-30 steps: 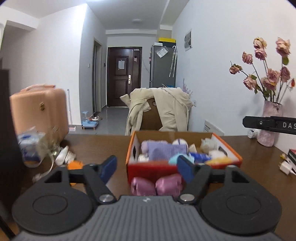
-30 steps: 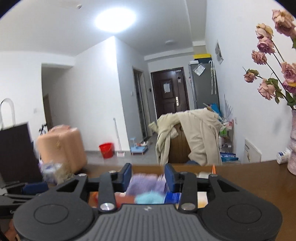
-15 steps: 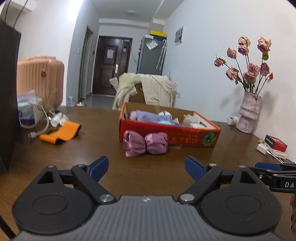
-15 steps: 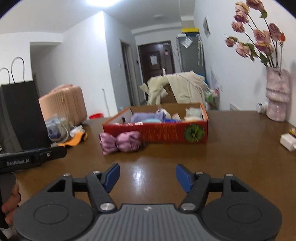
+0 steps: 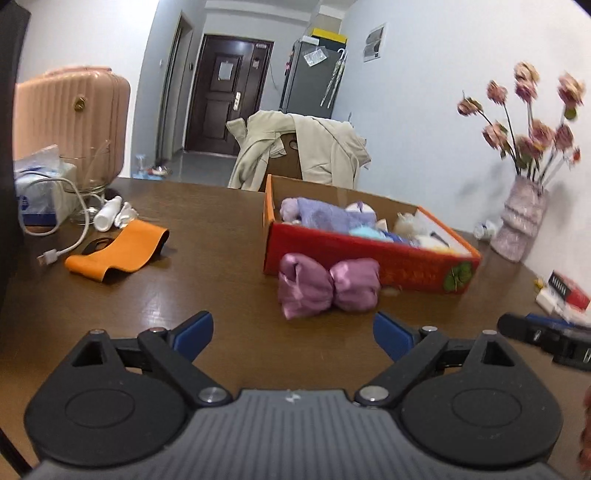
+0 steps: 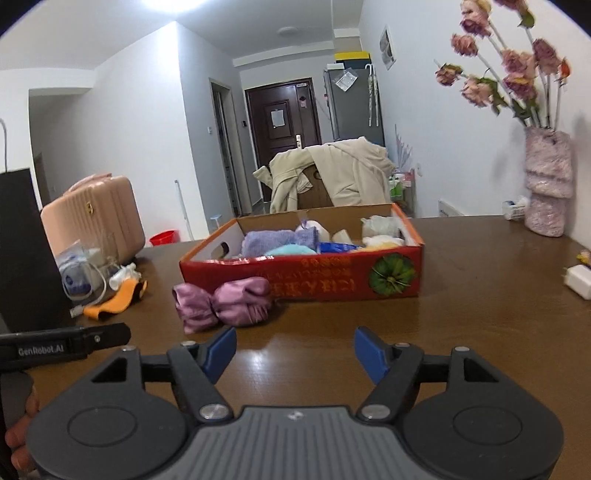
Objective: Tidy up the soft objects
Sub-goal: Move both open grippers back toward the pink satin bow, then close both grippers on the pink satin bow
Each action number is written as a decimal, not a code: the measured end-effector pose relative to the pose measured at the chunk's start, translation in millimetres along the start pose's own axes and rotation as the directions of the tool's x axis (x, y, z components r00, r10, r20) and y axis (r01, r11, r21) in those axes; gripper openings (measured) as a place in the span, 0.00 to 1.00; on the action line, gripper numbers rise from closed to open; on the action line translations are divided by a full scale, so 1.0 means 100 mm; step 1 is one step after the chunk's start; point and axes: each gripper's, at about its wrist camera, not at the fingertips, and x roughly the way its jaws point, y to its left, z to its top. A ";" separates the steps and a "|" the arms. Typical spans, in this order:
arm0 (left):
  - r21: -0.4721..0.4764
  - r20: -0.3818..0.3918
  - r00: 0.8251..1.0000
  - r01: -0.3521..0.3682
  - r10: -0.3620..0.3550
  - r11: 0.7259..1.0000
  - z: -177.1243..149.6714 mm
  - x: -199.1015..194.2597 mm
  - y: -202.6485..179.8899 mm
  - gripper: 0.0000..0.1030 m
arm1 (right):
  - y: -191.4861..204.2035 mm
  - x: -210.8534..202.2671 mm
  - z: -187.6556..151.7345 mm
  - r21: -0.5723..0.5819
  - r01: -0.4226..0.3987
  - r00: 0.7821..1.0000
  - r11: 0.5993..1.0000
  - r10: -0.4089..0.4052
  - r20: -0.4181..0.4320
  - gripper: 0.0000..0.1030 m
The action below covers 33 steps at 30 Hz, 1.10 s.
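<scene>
You are facing a dark brown wooden table [image 6: 480, 314] with a glossy top that catches the ceiling light [image 6: 173, 3]. The walls [image 6: 129, 129] are white. Behind the table a chair [image 6: 314, 192] carries a beige coat [image 6: 351, 173] over its back. Past it a corridor runs to a dark brown door [image 6: 282, 122], with a grey fridge [image 6: 352, 103] just to its right (a yellow box [image 6: 351, 56] sits on top). A pink suitcase [image 5: 70, 122] stands at the left, and a red bucket [image 6: 162, 237] is on the floor.
</scene>
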 end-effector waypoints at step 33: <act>0.021 -0.176 0.956 0.242 -0.234 0.970 -0.03 0.98 0.11 0.39 | 0.03 1.55 0.12 0.017 -0.159 0.972 0.987 0.160 -0.171 0.29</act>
